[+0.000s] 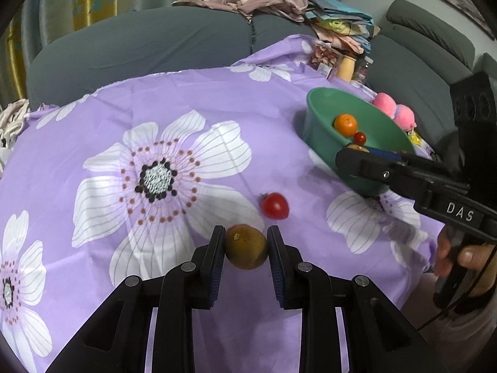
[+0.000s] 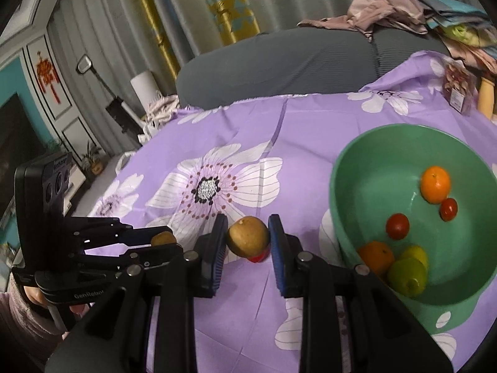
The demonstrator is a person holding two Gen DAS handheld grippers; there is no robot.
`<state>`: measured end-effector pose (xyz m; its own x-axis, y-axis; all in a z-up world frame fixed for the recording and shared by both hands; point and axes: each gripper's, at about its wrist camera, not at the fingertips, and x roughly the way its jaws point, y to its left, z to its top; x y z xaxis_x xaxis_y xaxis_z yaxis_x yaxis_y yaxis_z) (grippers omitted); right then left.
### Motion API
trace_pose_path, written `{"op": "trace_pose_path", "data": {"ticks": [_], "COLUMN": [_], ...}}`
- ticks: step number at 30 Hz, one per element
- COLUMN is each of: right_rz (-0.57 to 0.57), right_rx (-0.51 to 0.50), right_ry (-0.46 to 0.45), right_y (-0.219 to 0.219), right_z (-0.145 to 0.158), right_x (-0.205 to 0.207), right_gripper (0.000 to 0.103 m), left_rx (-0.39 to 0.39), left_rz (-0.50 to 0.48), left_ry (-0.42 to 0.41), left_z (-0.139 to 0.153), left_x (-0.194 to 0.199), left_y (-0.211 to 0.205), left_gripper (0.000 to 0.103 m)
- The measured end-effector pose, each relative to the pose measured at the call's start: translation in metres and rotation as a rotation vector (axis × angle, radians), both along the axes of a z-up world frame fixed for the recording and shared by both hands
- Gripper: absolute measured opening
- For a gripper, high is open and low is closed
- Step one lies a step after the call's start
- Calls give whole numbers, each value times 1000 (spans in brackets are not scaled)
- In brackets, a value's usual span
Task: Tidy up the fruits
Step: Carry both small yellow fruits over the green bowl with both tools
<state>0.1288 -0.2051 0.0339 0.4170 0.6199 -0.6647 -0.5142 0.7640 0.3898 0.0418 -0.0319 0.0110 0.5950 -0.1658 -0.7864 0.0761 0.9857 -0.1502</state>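
Broadly, the purple flowered cloth [image 1: 186,99] covers the whole work surface, its far edge meeting a grey sofa [image 1: 139,46] and most of its left and middle lying bare — plenty of open room there. On the right side stands the green bowl [image 2: 357,168], its rim close to the cloth's right edge; inside it lie two oranges [image 2: 435,184], two lemons [image 2: 407,275] and two small tomatoes [image 2: 397,226]. Beyond the bowl, by the far corner, sit a few jars and a packet [image 2: 458,90].

One red tomato [image 1: 274,205] lies alone on the cloth, left of the bowl and apart from it.

Both tools are clamped on fruit. The left gripper [image 1: 247,250] has its blue pads pressed on either side of a brown kiwi [image 1: 246,246], just in front of the loose tomato. The right gripper [image 2: 247,241] squeezes a second brownish kiwi-like fruit [image 2: 247,240] — held off the cloth, just left of the bowl's rim.
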Motion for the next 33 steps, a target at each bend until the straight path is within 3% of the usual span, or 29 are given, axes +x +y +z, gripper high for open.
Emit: {"op": "trace_pose_path", "data": {"ticks": [9, 33], "right_rz": [-64, -239], "right_rx": [70, 89], "right_ry": [-17, -65], "right_y": [-27, -90], "right_z": [-2, -6], "right_x": [3, 15], "right_gripper": [27, 27], "left_rx": [-35, -31], "left_rz": [-14, -117], "left_ry": [-33, -77], "left_z": [20, 45], "left_x": [15, 73], "left_y": [-12, -79], "left_gripper": [28, 28]}}
